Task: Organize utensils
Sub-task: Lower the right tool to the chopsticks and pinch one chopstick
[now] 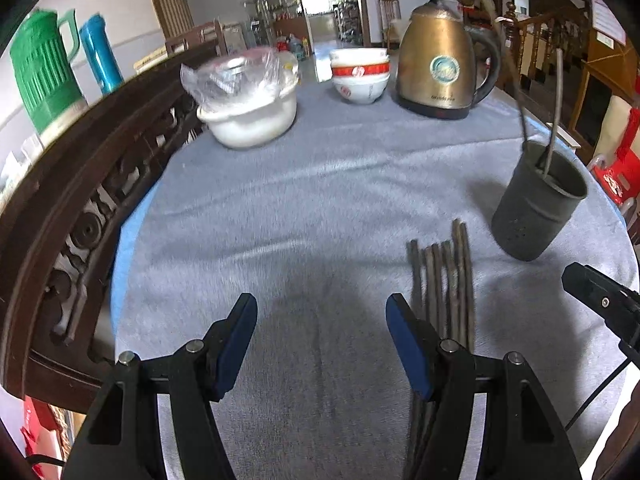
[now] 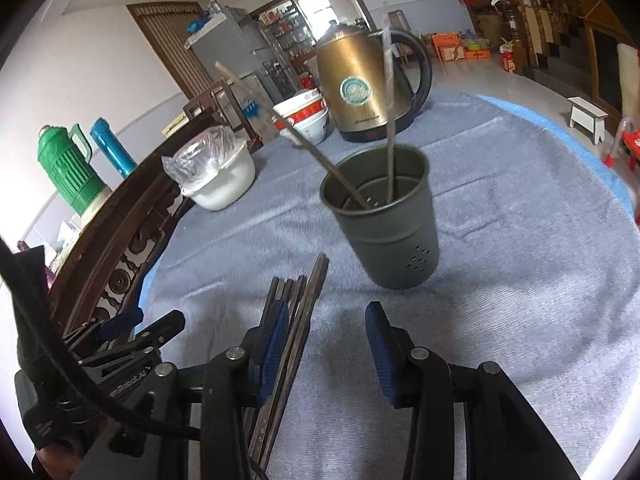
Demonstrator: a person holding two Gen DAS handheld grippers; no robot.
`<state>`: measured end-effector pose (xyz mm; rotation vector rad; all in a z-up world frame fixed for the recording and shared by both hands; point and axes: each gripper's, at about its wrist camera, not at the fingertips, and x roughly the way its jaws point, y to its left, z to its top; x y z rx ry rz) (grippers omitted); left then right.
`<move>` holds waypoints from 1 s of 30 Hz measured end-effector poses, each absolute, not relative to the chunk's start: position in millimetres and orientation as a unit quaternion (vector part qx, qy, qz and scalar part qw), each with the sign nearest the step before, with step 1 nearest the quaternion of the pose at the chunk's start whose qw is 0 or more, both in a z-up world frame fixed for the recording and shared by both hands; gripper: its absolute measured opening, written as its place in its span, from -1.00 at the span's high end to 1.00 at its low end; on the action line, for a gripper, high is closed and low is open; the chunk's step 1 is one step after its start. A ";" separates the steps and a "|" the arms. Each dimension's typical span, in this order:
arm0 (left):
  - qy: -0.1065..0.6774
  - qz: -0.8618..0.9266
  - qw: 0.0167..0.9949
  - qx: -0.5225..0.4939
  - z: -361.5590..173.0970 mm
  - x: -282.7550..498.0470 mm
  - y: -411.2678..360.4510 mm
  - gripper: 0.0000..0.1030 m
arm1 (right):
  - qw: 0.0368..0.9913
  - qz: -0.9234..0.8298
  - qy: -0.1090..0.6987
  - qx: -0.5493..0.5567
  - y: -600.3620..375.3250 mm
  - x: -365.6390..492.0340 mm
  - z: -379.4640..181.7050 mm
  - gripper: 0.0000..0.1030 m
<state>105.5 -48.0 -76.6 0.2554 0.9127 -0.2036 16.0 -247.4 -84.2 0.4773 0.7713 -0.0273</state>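
Reaching toward chopsticks (image 2: 298, 320) bundled flat near table's (image 1: 320, 184) front edge, just short of holder (image 2: 384, 220) already containing two; both grippers, left (image 1: 322, 344) and right (image 2: 326, 350), spread, empty. Next: pinching one stick, dropping into holder.

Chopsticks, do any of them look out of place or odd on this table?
Yes. Two chopsticks stand in the dark holder, splayed apart toward opposite sides of its rim. The rest lie loose in a bundle on the grey tablecloth beside the holder. Nothing looks spilled or damaged.
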 end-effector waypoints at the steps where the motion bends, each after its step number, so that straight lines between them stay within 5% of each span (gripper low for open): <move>1: 0.445 -0.096 0.882 0.119 -80.8 107.9 -44.1 -0.31 | 0.898 -0.012 0.377 0.228 -244.7 18.1 -86.5 0.15; 30: 0.530 -0.139 0.833 0.077 -134.3 127.9 -29.4 -0.32 | 0.868 -0.007 0.478 0.133 -183.7 48.7 -141.3 0.14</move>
